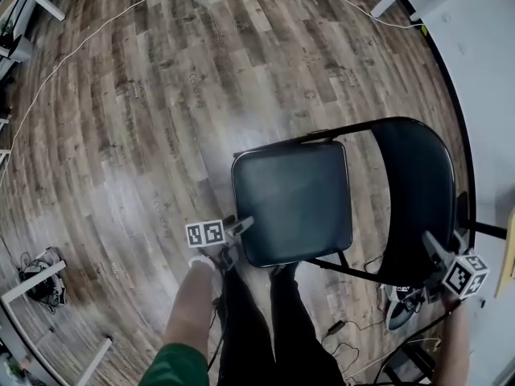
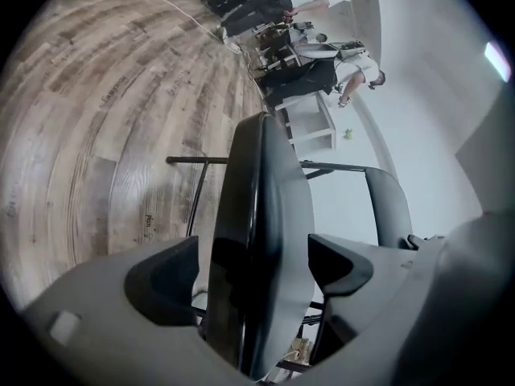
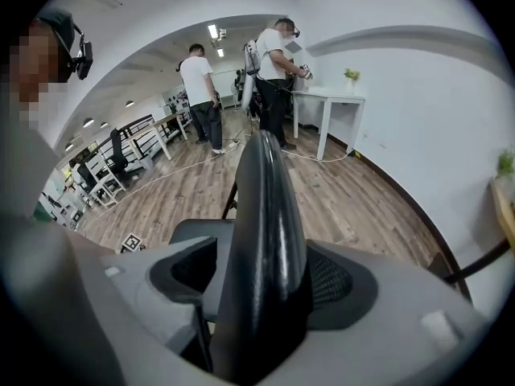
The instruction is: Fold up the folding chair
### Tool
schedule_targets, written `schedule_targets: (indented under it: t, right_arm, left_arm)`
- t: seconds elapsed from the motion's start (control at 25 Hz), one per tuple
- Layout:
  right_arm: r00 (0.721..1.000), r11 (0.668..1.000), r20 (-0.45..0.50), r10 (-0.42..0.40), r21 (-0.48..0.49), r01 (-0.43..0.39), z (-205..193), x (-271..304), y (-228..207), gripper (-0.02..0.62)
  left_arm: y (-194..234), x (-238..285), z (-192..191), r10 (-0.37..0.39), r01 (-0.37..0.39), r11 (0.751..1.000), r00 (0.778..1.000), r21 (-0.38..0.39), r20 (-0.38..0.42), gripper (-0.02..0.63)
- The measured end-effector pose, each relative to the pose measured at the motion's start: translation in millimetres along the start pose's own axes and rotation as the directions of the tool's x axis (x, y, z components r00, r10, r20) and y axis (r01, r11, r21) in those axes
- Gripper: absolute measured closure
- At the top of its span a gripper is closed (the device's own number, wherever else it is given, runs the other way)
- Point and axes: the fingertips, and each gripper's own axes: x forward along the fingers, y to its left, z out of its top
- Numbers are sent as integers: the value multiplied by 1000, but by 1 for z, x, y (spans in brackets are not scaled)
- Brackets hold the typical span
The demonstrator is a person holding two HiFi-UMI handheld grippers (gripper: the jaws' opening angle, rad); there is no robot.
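Person's legs: dark trousers, directly behind the chair.

Left gripper: jaws fully spread, astride the near left corner of the seat. The seat edge lies between the pads, unclamped.

Right gripper: jaws fully spread, straddling the near edge of the backrest; no grip closed on it.

Folding chair: black, unfolded, standing on a wood-plank floor, close to a white wall.

Beyond: a white cable trails across the floor, with a white table and two standing people further off.

Black folding chair, brown wood-grain floor, green sleeve, black trousers, white wall
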Motion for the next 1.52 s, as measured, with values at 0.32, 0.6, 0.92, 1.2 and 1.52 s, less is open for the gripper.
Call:
schedule_targets:
  t: [0.32,0.6,0.92,1.2,1.52]
  right_arm:
    - [997,995,-47,54,-86,-58,-2,6,7,288]
    - [995,995,-10,101,11,-100,1,3,1,437]
    - [993,993,-11,114,19,-114,10,-9,4,446]
    - [990,990,-9,141,31,-141,33,-40,23,474]
    - [992,992,-18,125,14,-125,53,-71,14,488]
  left_arm:
    - [1,31,-7,-53,51,998,995,-28,-79,192]
    - [8,30,-8,24,-26,999,999,-42,-36,202]
    - [-13,26,-5,-4,5,997,1000,-79,14,202]
    - [-79,10,-5,-82,87,991,995,-103,55,218]
    - [-169,3,-11,-100,104,991,993,-80,57,221]
